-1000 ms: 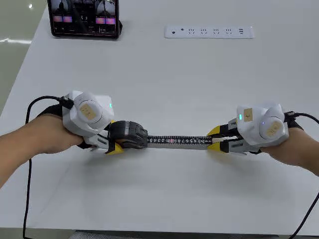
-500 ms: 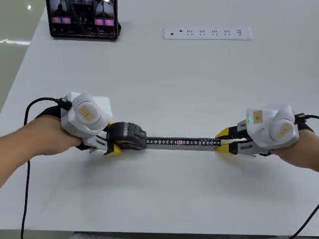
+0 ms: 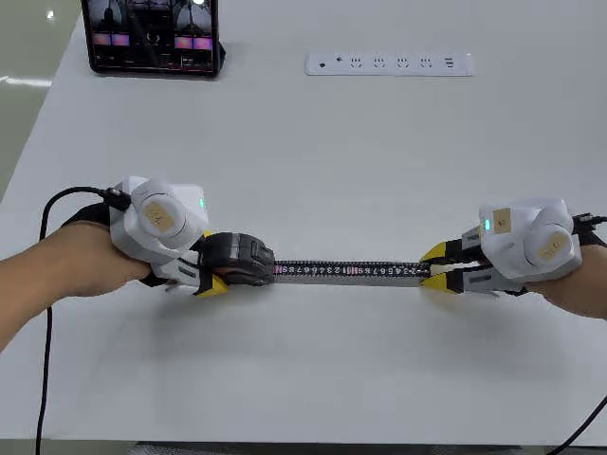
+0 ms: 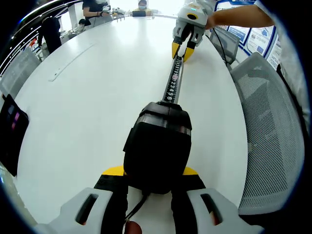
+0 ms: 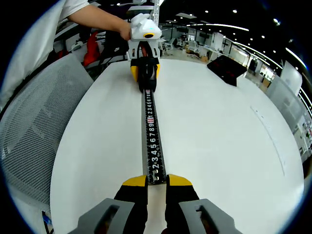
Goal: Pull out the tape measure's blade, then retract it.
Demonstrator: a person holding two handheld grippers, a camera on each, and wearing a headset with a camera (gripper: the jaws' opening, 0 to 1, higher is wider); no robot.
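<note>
Tape measure blade [image 3: 349, 270] longer than before.

Broad white worktop [image 3: 313, 171], bright and evenly lit. Towards its far edge a white power strip [image 3: 389, 63] lies flat, and a dark screen [image 3: 152, 38] stands propped near the far left corner. Grey mesh chair [image 4: 263, 131] just beside the worktop. Pale green glossy floor [image 3: 24, 85] off the left edge. Ceiling spotlights [image 5: 235, 10] dot a dim open office behind.
</note>
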